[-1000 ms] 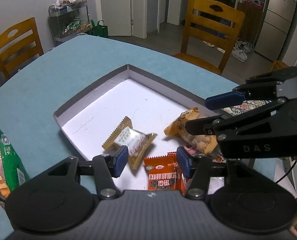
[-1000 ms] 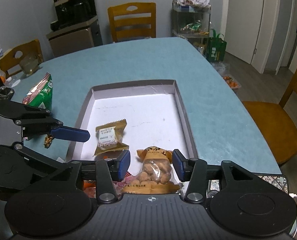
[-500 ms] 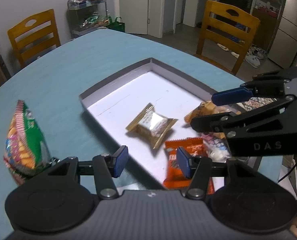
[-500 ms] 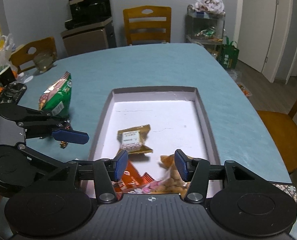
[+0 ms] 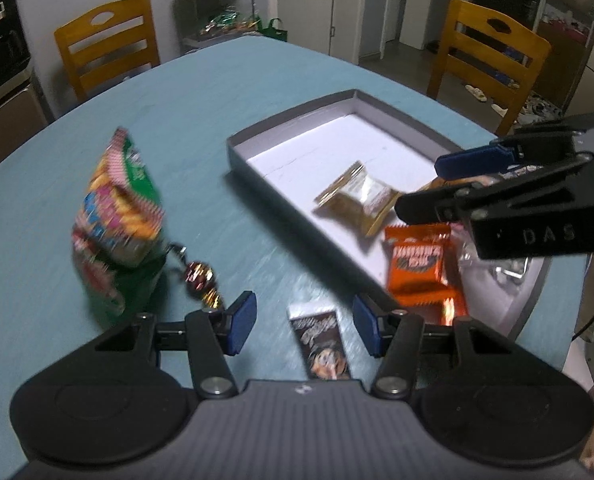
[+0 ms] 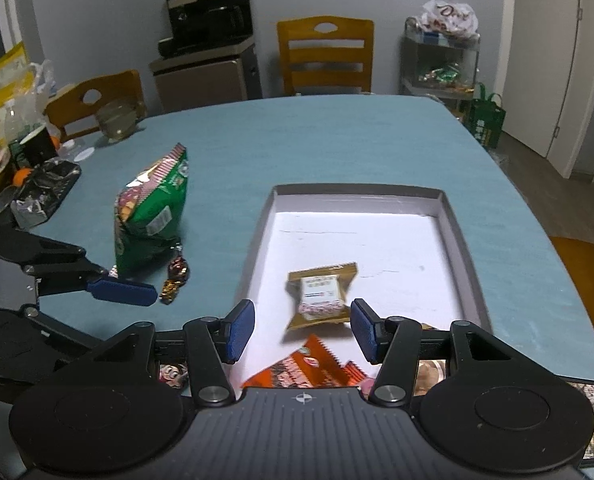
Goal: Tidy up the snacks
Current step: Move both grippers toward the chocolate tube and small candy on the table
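Observation:
A grey shallow box (image 5: 257, 160) (image 6: 453, 220) lies on the blue table. It holds a gold-wrapped pastry (image 5: 357, 196) (image 6: 321, 294) and orange packets (image 5: 417, 262) (image 6: 309, 372). Left of the box stand a green snack bag (image 5: 117, 208) (image 6: 153, 208), a foil candy (image 5: 199, 276) (image 6: 175, 276) and a small dark packet (image 5: 321, 342). My left gripper (image 5: 303, 322) is open and empty, just above the dark packet. My right gripper (image 6: 301, 332) is open and empty over the box's near end; it also shows in the left wrist view (image 5: 449, 184).
Wooden chairs (image 5: 105, 52) (image 5: 493, 56) (image 6: 325, 56) stand around the table. A wire shelf with snacks (image 6: 441, 60) stands by the wall. A glass bowl (image 6: 115, 122) and clutter (image 6: 29, 152) sit at the table's far left.
My left gripper has swung left, off the box and over the table beside it. My right gripper has let go of the nut packet and drawn back. Both views are blurred by motion.

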The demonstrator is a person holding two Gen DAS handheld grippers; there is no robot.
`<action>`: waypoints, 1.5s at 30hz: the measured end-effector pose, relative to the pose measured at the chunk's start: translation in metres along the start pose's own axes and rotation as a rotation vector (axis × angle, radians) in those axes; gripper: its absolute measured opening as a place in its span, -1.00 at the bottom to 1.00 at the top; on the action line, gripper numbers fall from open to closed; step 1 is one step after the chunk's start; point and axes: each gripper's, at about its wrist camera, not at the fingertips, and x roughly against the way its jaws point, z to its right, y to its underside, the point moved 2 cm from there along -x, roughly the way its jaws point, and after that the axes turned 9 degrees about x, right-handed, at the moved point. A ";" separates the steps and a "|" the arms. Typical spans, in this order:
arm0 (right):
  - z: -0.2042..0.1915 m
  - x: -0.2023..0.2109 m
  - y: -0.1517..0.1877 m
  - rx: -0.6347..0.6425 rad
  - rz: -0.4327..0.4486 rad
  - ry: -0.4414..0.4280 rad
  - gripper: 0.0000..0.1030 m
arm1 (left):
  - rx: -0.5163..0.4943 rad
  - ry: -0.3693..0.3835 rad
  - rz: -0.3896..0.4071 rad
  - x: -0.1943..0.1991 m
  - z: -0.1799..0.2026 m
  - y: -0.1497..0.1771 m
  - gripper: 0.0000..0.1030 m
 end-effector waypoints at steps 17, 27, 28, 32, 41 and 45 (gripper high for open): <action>-0.075 -0.001 -0.002 0.127 -0.028 -0.148 0.05 | 0.049 -0.048 -0.066 0.037 -0.035 0.067 0.02; -0.101 -0.004 0.023 0.085 -0.112 -0.162 0.05 | 0.045 -0.021 -0.109 0.050 -0.040 0.106 0.02; -0.102 -0.005 0.024 0.076 -0.116 -0.159 0.05 | 0.045 -0.016 -0.111 0.053 -0.040 0.109 0.02; -0.107 -0.008 0.029 0.059 -0.138 -0.152 0.05 | 0.031 0.004 -0.113 0.057 -0.037 0.118 0.02; -0.117 -0.010 0.035 0.069 -0.164 -0.146 0.08 | 0.027 0.040 -0.126 0.063 -0.034 0.134 0.02; -0.119 -0.014 0.034 0.073 -0.170 -0.144 0.09 | 0.027 0.065 -0.142 0.063 -0.033 0.137 0.02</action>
